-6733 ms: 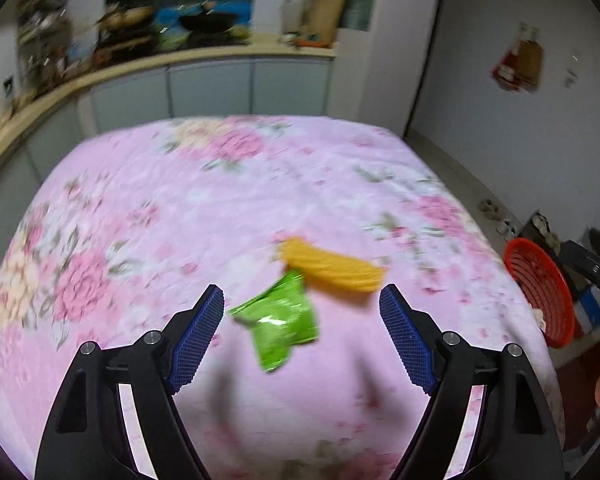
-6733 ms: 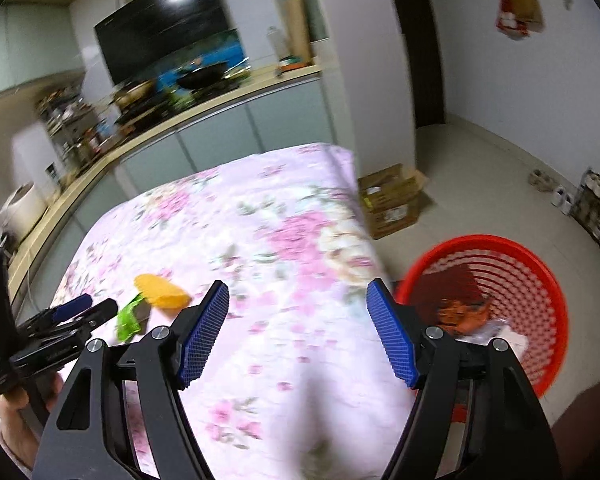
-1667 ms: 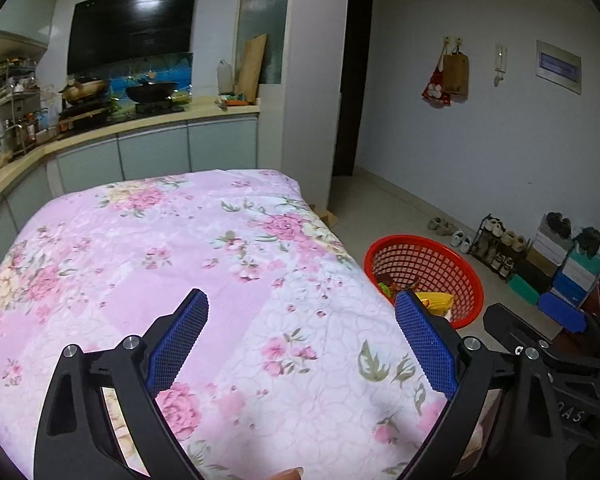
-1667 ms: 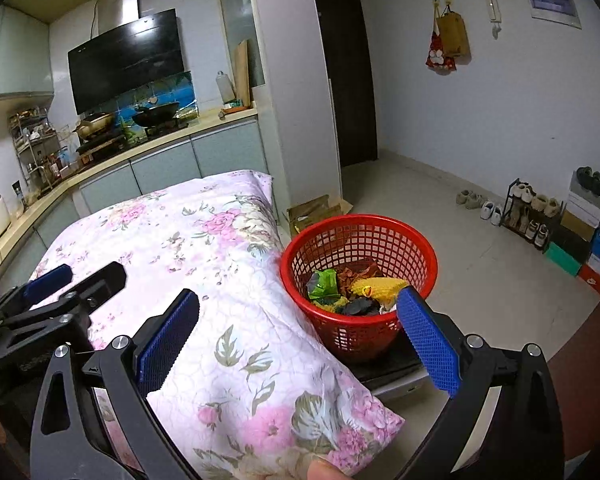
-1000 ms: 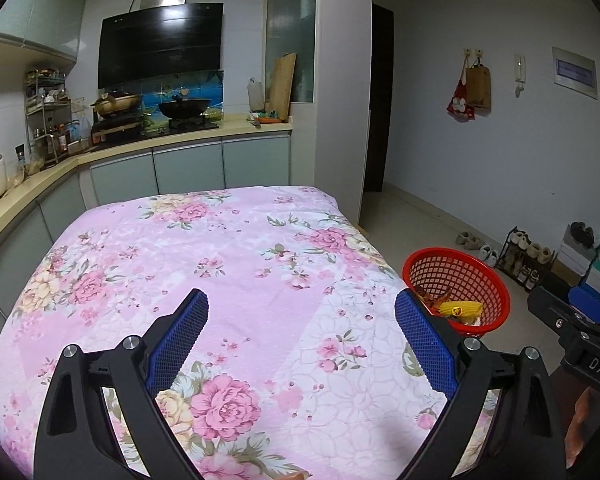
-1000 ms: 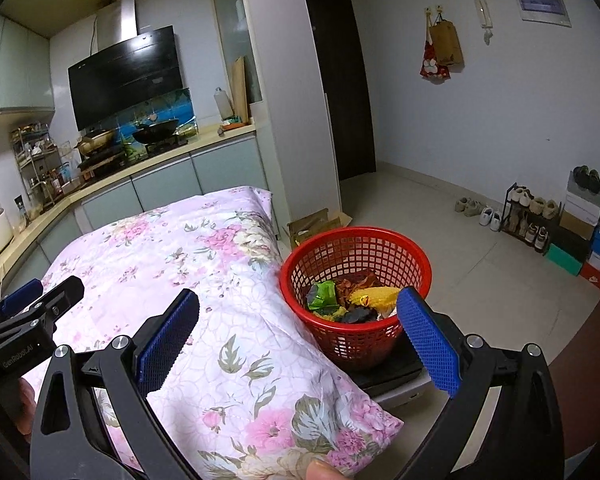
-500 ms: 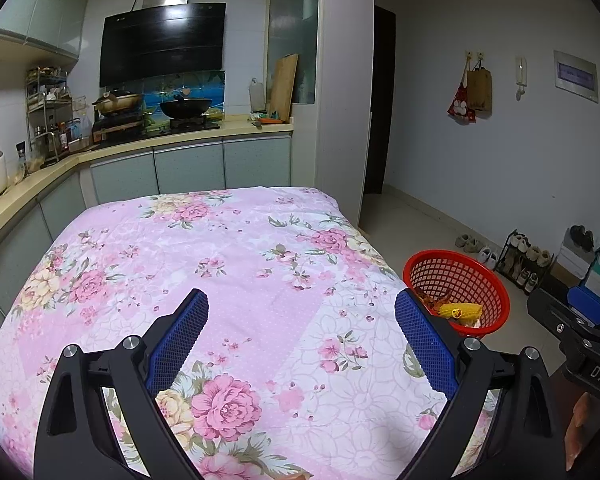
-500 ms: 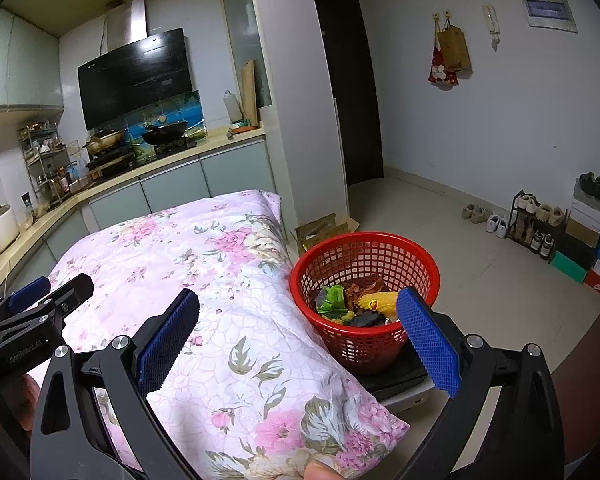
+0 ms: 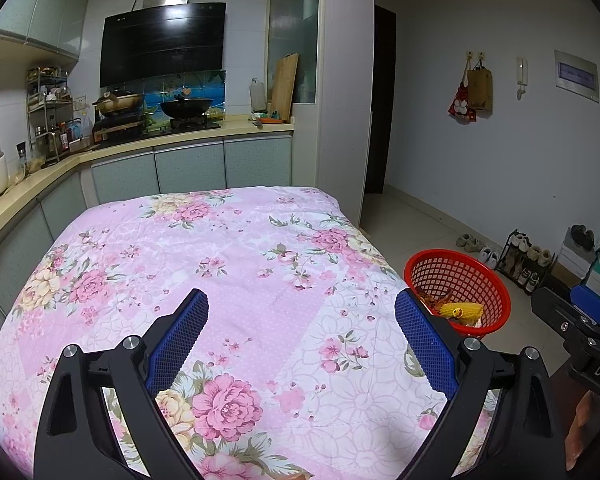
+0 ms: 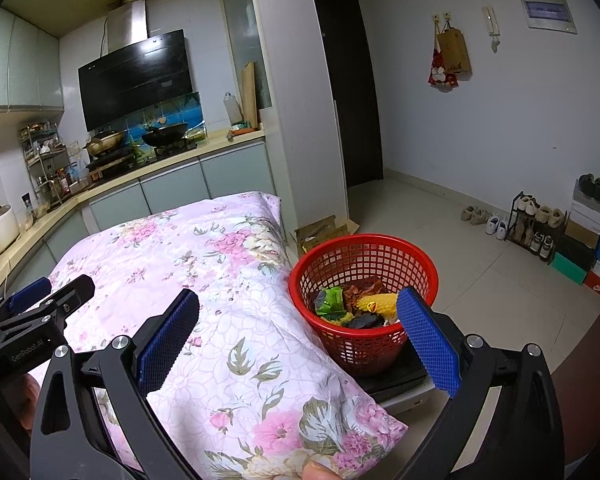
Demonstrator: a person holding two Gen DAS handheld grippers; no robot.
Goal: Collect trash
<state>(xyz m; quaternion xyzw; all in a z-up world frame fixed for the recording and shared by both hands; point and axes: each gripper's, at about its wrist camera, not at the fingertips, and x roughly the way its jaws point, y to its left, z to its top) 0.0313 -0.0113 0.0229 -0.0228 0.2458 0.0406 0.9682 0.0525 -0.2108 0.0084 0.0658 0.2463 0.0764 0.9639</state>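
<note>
The trash sits in the red basket [image 10: 363, 280] on the floor, just off the right corner of the bed. Inside it I can see a yellow corn cob [image 10: 378, 303], a crumpled green wrapper [image 10: 330, 300], some brownish scraps [image 10: 362, 290] and a dark piece [image 10: 362, 321] low in the pile, all lying against each other. The basket stands on a flat dark platform [image 10: 396, 380] that pokes out from under it.

My right tool [image 10: 296, 338] hangs wide, holding nothing, with its right finger crossing in front of the basket's near rim and its left finger over the bedspread. My left tool [image 9: 300, 332] is likewise spread wide and empty, over the middle of the pink flowered bedspread [image 9: 228, 256]. From that side the basket [image 9: 458, 280] shows to the right, beside the bed, with the corn cob [image 9: 460, 311] lying near its front wall. The bedspread carries nothing that I can see.

Beyond the bed runs the kitchen counter [image 9: 180, 140] with a wok [image 9: 186, 106] and a pan [image 9: 118, 102] on the stove, under a black hood [image 9: 162, 42]. A cutting board [image 9: 284, 86] leans at the counter's end. Along the far right wall stands a shoe rack [image 10: 534, 224] with stacked boxes [image 10: 598, 252] beside it. A cardboard box [image 10: 324, 232] lies on the floor behind the basket.
</note>
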